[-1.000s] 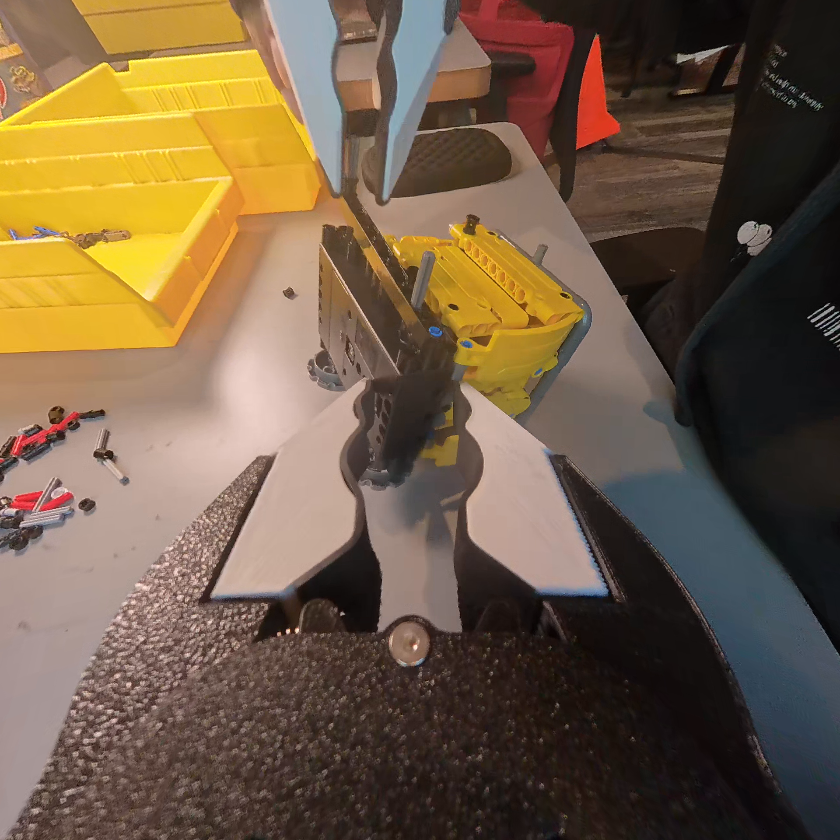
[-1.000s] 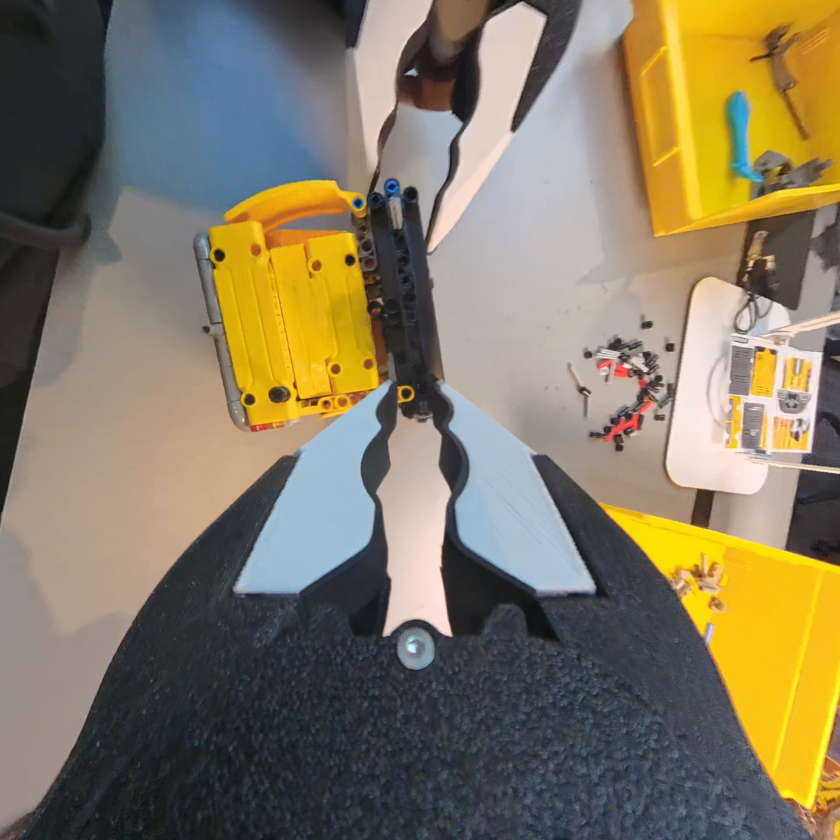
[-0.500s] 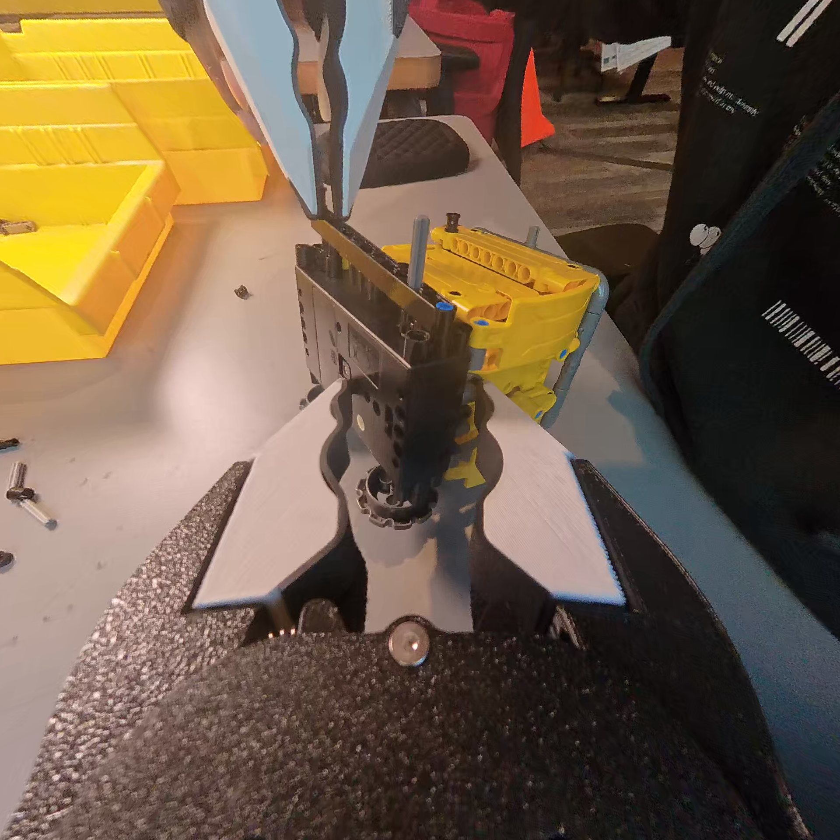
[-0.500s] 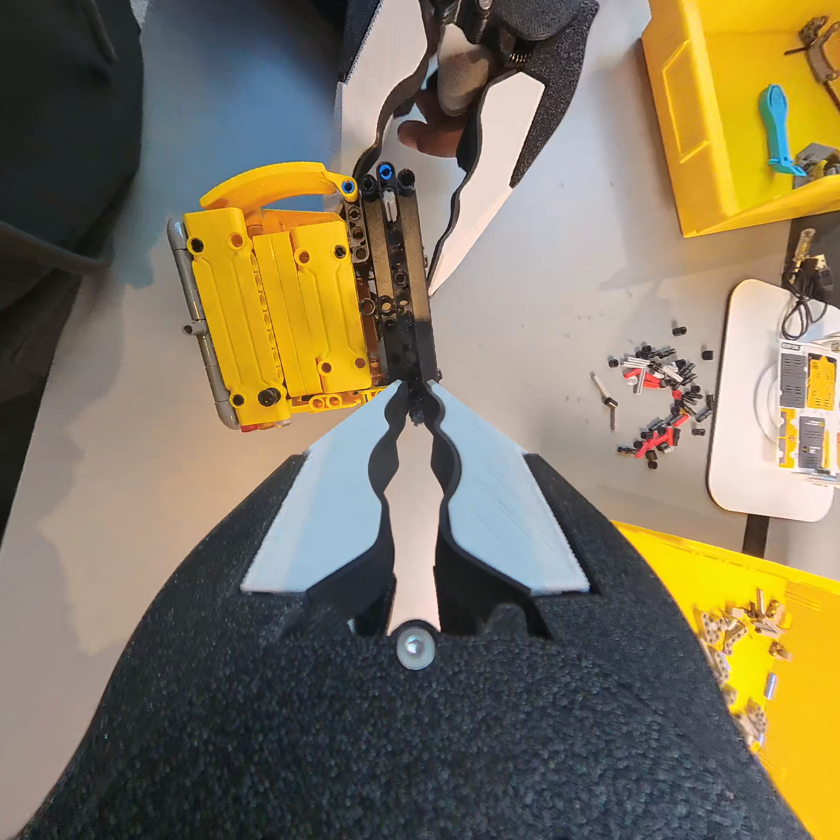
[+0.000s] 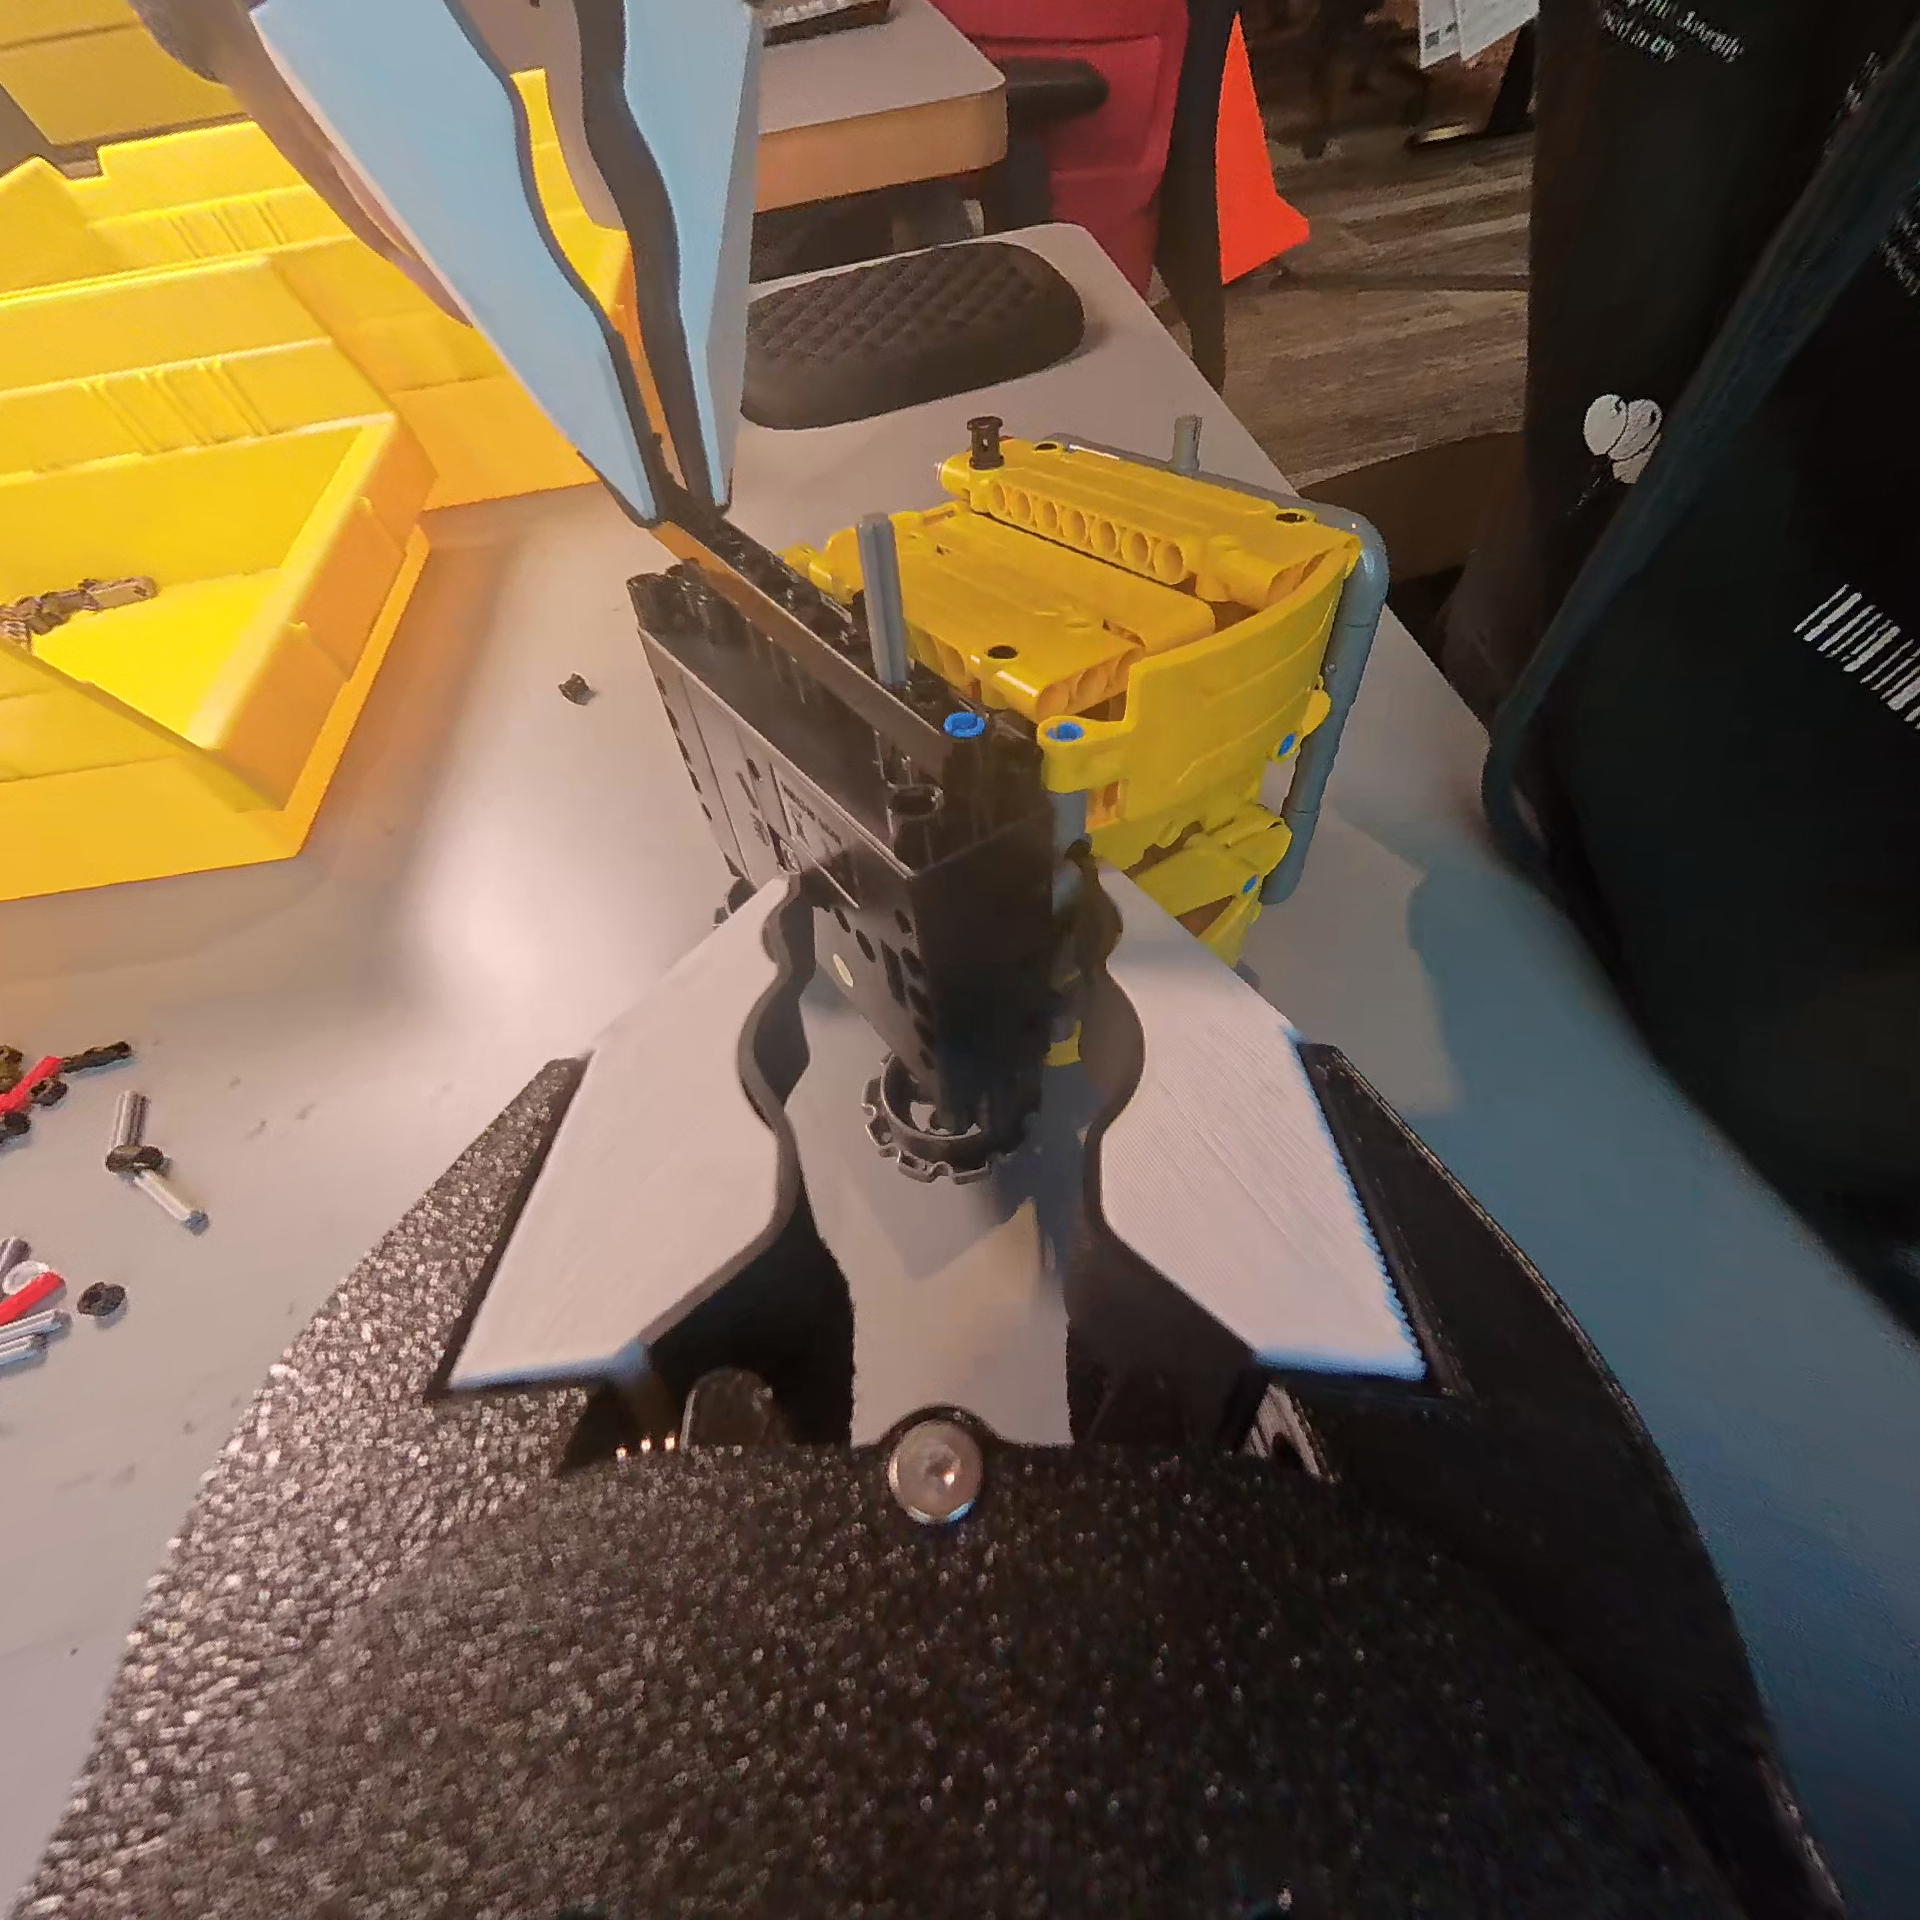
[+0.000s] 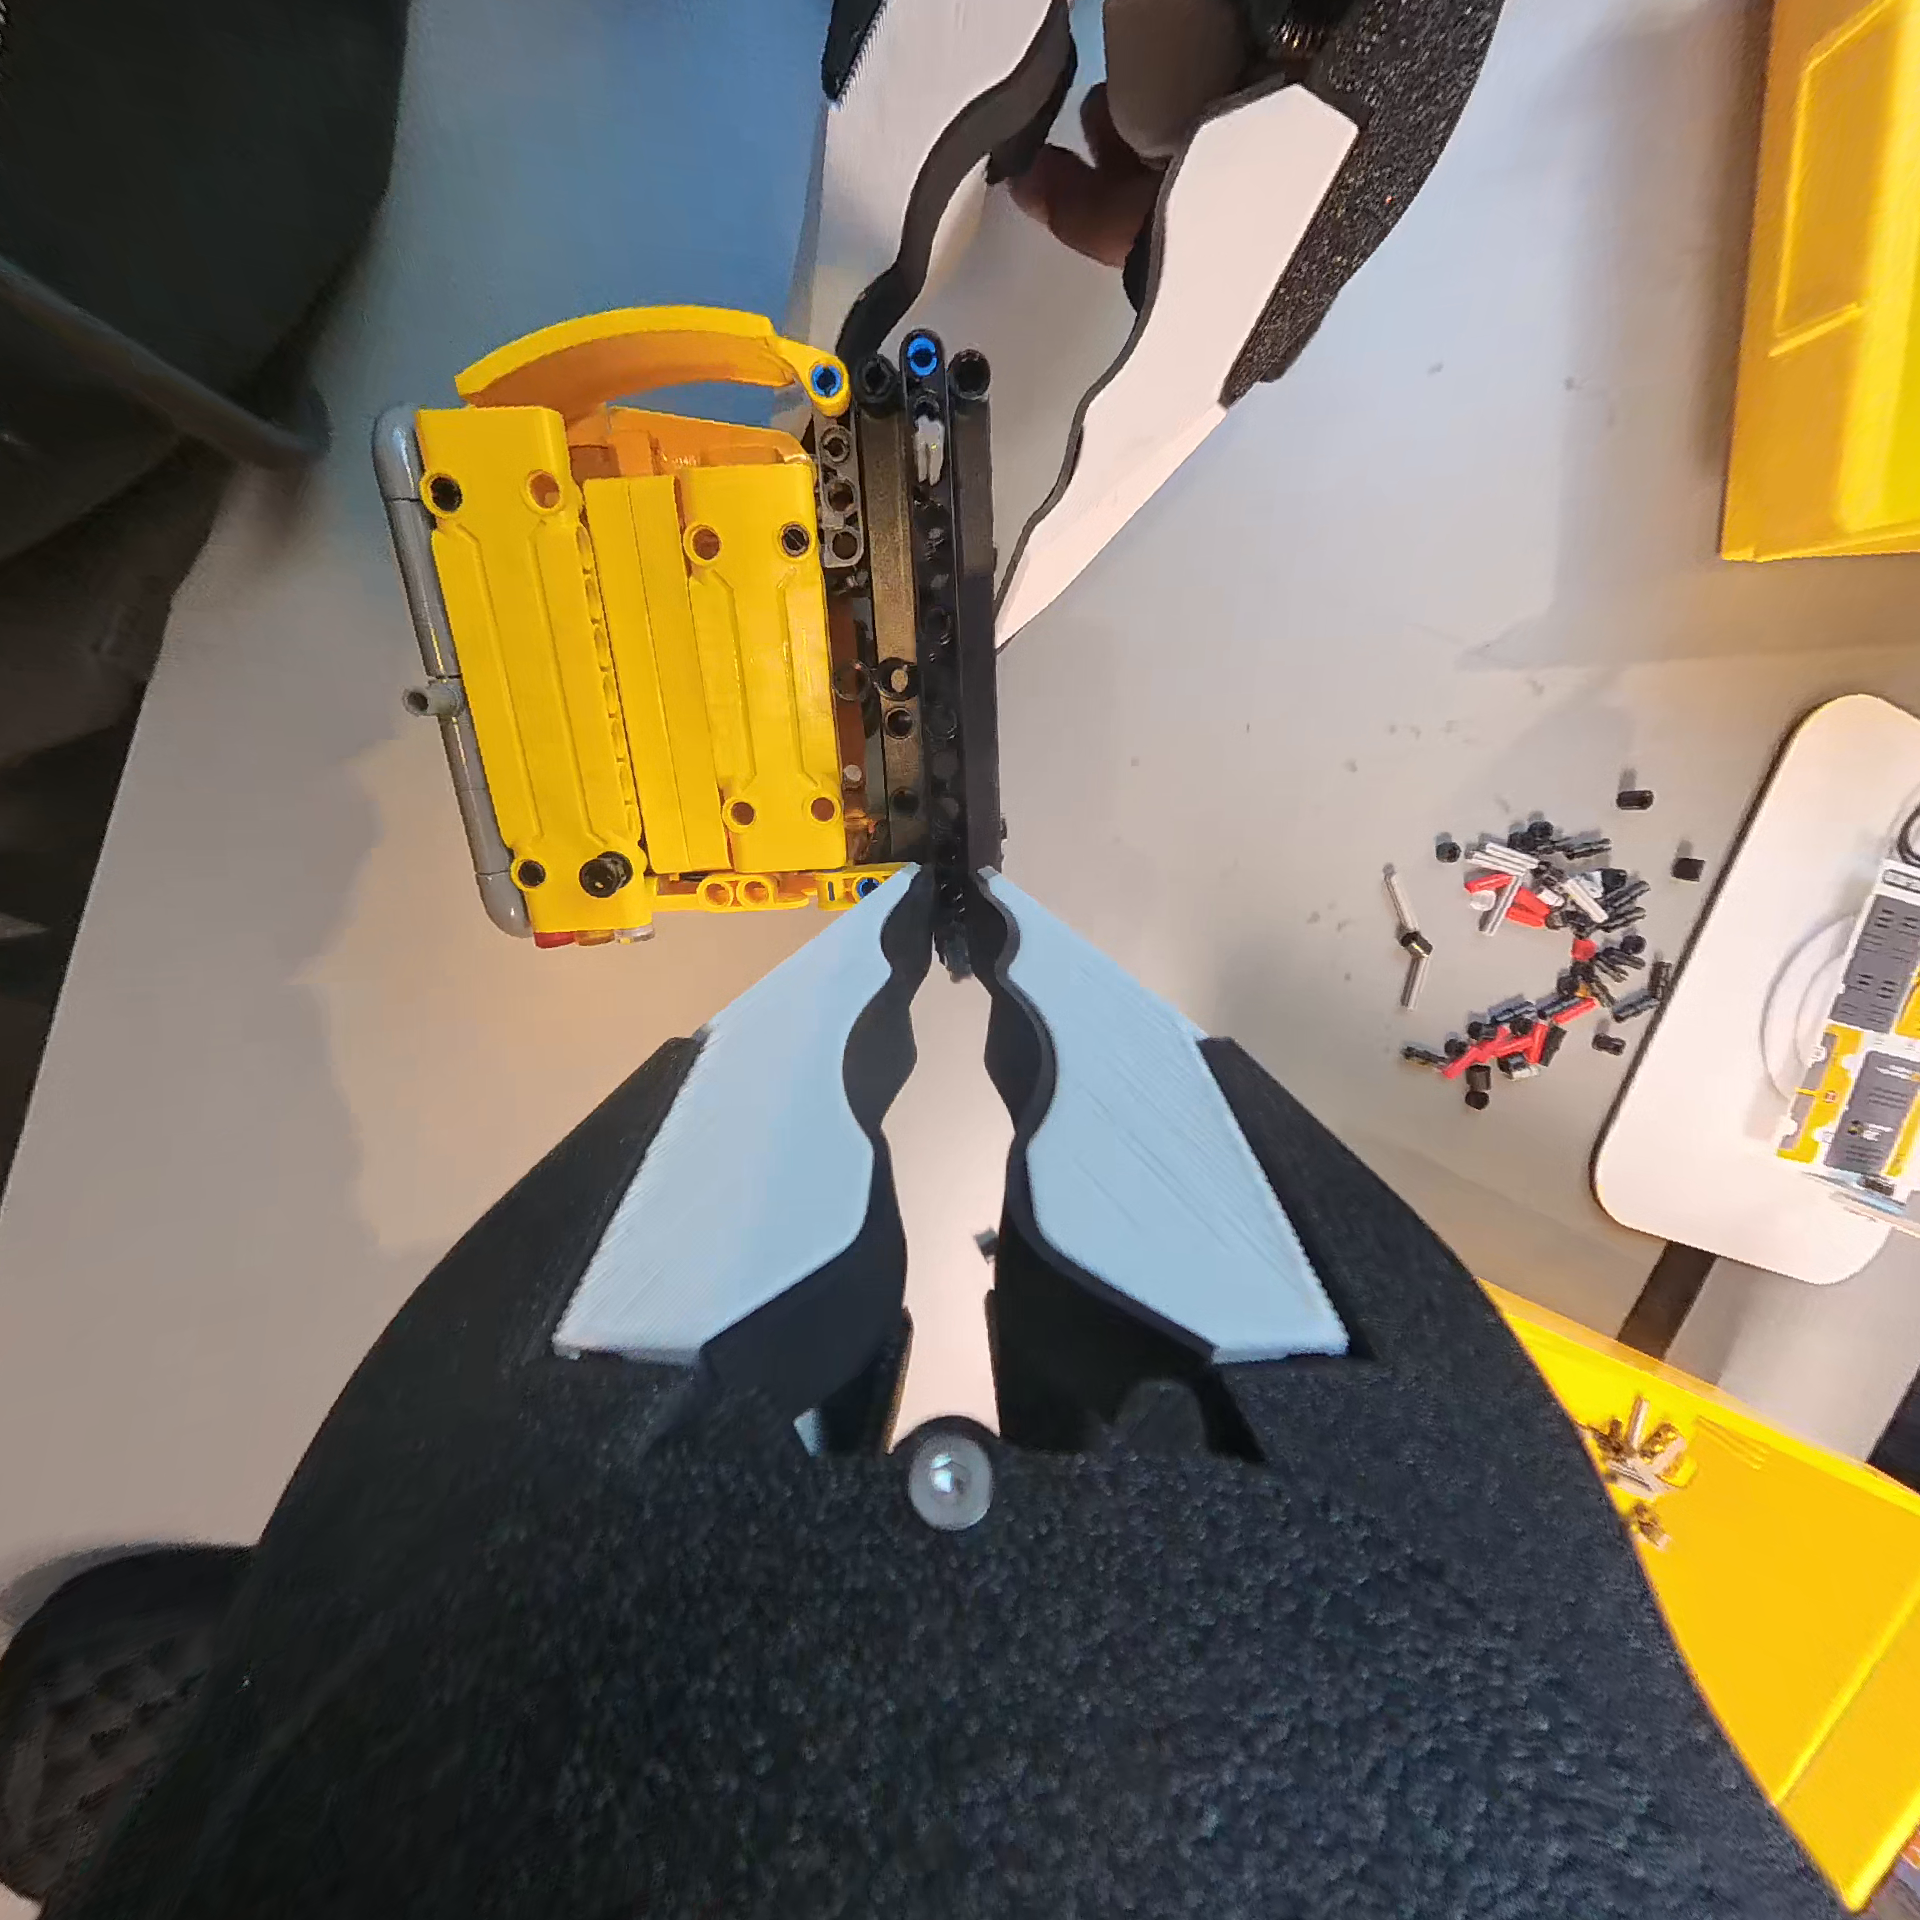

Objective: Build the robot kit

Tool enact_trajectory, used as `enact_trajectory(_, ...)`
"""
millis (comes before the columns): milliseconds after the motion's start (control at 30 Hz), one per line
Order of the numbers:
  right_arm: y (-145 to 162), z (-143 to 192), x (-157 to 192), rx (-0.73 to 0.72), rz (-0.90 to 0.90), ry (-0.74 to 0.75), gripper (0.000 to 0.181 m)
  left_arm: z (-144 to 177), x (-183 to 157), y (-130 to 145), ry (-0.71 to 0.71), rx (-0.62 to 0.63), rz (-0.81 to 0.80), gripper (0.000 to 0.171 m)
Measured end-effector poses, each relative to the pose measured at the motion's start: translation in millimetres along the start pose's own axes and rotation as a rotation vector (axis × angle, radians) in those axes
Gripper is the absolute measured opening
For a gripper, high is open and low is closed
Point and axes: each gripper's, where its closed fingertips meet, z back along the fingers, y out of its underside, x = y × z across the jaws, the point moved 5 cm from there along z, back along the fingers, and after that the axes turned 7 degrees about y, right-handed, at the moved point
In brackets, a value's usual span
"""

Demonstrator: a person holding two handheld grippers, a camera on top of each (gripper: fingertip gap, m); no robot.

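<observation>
A yellow and black brick model [image 5: 1091, 613] stands on the grey table [image 5: 416, 935]. My left gripper [image 5: 951, 899] is closed against the near black end of the model, one finger on each side. A long black beam [image 5: 790, 613] lies along the top of the model's black block. My right gripper [image 5: 681, 499] comes down from above and is shut on the beam's far end. In the right wrist view the right gripper [image 6: 951, 883] pinches the beam [image 6: 940, 623] beside the yellow panels [image 6: 623, 644], and the left gripper [image 6: 935, 473] straddles the model's other end.
Yellow bins [image 5: 208, 623] stand at the left. Loose black, red and grey pins [image 6: 1538, 935] lie on the table near a white stand with a booklet [image 6: 1766, 1039]. A black pad [image 5: 904, 322] lies behind the model. Dark clothing [image 5: 1714, 623] hangs past the table's right edge. Some 8 cm of space lies between my two pairs of fingers.
The beam's raised far end has come down toward the top of the black block. My left fingers have spread a little and now sit around a wider part of the model.
</observation>
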Motion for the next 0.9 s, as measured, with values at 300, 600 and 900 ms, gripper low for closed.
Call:
enact_trajectory(300,-4.1,-1.5,5.1,0.05,0.033,-0.041,0.005,-1.6,-4.5,-0.5,-0.021,0.007,-0.012,0.048)
enact_trajectory(600,-0.9,0.9,17.3,0.074,0.014,-0.005,0.005,-3.9,-7.0,-3.0,-0.029,-0.016,-0.015,0.048)
enact_trajectory(900,1.4,0.5,20.2,0.054,0.052,0.025,0.005,-5.6,-9.5,-5.8,-0.043,-0.014,-0.034,0.047)
